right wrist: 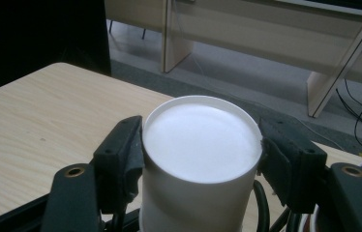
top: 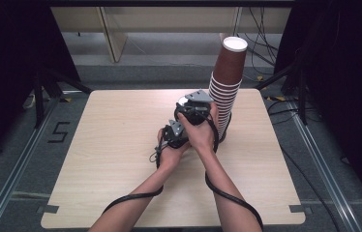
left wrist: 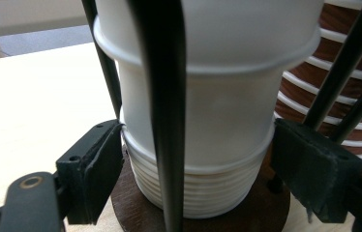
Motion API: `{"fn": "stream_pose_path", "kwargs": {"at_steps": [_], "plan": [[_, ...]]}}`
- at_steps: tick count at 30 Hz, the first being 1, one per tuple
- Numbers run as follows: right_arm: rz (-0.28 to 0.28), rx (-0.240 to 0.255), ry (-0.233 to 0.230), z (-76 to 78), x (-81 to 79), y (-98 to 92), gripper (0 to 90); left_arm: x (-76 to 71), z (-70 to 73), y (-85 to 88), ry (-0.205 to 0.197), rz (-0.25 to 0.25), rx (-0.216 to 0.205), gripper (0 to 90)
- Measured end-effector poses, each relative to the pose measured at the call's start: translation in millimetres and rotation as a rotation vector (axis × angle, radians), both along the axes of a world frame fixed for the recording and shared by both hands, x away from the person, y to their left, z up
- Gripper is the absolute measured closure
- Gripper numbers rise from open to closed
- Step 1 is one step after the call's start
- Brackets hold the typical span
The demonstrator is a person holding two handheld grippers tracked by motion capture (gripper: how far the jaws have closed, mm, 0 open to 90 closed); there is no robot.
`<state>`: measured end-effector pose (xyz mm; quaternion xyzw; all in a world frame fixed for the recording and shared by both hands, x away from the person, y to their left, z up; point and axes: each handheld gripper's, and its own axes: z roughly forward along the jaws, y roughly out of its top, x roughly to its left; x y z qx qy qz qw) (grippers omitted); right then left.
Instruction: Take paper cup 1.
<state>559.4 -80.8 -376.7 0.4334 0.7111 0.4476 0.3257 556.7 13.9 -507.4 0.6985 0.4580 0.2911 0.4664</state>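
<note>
A stack of white cups [left wrist: 203, 125] stands upside down on a dark brown round base [left wrist: 266, 212] near the middle of the table. My left gripper [left wrist: 196, 150] is shut on the stack low down, its pads [left wrist: 101, 164] against a cup's rim on both sides. My right gripper [right wrist: 201, 145] is shut on the topmost white cup [right wrist: 201, 140], pads pressed on either side just under its flat bottom. In the high view both grippers, left [top: 176, 130] and right [top: 191, 104], meet at that stack, the right one above the left.
A tall, leaning stack of brown paper cups [top: 227, 87] stands right beside the white stack, to its right. Black cables [left wrist: 162, 116] hang across the left gripper view. The wooden table [top: 111, 145] has bare room to the left and front.
</note>
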Motion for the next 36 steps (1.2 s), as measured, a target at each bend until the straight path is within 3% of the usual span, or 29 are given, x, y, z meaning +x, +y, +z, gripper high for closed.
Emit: {"fn": "stream_pose_path", "kwargs": {"at_steps": [20, 25, 36], "plan": [[0.003, 0.04, -0.074, 19.1, -6.5, -3.0, 36.1, 0.2, 0.6, 0.8, 0.006, -0.003, 0.011, 18.9], [0.005, 0.04, -0.055, 16.7, -5.0, -3.8, 36.0, 0.3, 0.8, 0.9, 0.007, -0.007, 0.012, 18.9], [0.004, 0.058, -0.084, 22.1, -9.4, -3.6, 36.1, 0.3, 0.9, 1.1, 0.007, -0.005, 0.015, 18.8]]}}
